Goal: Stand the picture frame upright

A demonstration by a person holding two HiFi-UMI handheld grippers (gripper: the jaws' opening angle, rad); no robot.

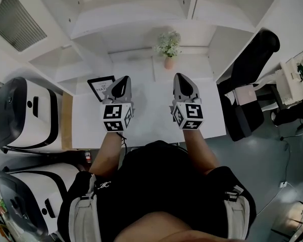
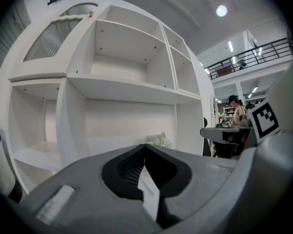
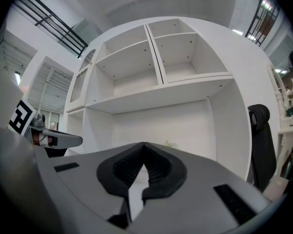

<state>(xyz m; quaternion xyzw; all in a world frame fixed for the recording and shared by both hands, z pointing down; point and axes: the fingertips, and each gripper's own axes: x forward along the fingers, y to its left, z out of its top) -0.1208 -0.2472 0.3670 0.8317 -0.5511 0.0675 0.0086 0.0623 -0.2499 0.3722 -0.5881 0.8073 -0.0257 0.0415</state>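
Observation:
A black picture frame (image 1: 100,86) lies flat on the white desk (image 1: 146,120), at its back left. My left gripper (image 1: 122,80) hovers just right of the frame, shut and holding nothing. My right gripper (image 1: 184,79) is held level with it over the desk's right half, also shut and empty. In the left gripper view the jaw tips (image 2: 145,146) meet with nothing between them; in the right gripper view the tips (image 3: 143,146) meet the same way. The frame is hidden in both gripper views.
A small potted plant (image 1: 168,47) stands at the desk's back, between the grippers. White shelving (image 1: 136,14) rises behind. A black office chair (image 1: 250,67) is at the right, white machines (image 1: 25,112) at the left. People sit at a far desk (image 2: 224,133).

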